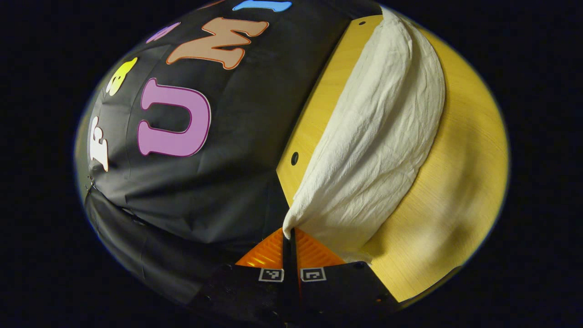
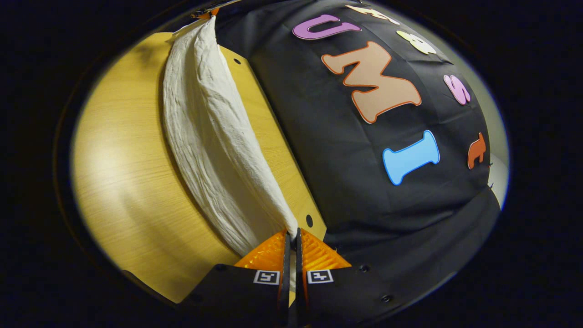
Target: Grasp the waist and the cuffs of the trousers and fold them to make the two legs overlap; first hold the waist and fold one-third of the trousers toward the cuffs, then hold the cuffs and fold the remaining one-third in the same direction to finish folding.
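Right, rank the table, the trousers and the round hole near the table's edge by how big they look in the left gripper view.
1. Table, though the trousers cover part of it.
2. Trousers, pinched by the left gripper.
3. Round hole, by far the smallest.

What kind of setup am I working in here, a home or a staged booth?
Most likely a staged recording booth, not a home. A black cloth wall backs a bare wooden table with drilled holes along its edge, and the white trousers are held up by the left gripper and right gripper.

The trousers [image 1: 378,136] [image 2: 205,132] are soft, crinkled matt cloth. The table [image 1: 460,182] [image 2: 123,173] is smooth wood-grain with a faint sheen. The booth wall [image 1: 237,182] [image 2: 364,191] is matt fabric.
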Demonstrator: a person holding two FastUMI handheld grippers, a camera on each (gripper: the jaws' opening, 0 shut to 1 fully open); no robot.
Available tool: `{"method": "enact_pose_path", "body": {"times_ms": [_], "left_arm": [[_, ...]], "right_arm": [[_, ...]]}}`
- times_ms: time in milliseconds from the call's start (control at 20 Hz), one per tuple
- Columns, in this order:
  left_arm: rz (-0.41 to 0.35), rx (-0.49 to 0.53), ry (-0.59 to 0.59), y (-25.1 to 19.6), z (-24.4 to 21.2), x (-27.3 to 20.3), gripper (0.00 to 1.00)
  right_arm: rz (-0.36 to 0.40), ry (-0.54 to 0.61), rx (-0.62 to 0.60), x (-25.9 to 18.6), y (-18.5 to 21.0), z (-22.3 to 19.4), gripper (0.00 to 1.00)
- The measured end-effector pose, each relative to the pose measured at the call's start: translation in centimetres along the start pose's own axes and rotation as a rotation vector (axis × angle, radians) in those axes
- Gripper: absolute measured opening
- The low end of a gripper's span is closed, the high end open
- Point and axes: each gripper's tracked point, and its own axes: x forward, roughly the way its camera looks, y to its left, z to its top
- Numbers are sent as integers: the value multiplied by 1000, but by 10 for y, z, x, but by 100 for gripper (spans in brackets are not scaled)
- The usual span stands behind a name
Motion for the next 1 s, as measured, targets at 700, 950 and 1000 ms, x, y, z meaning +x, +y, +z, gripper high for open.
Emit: {"method": "enact_pose_path", "body": {"times_ms": [700,950,1000], "left_arm": [[43,-140,-93,55,53,119,0],[11,-138,-126,37,70,175,0],[2,-133,-128,31,71,184,0]], "right_arm": [[-130,141,183,91,-12,25,8],[-101,232,233,133,16,13,8],[-100,243,237,140,17,10,8]]}}
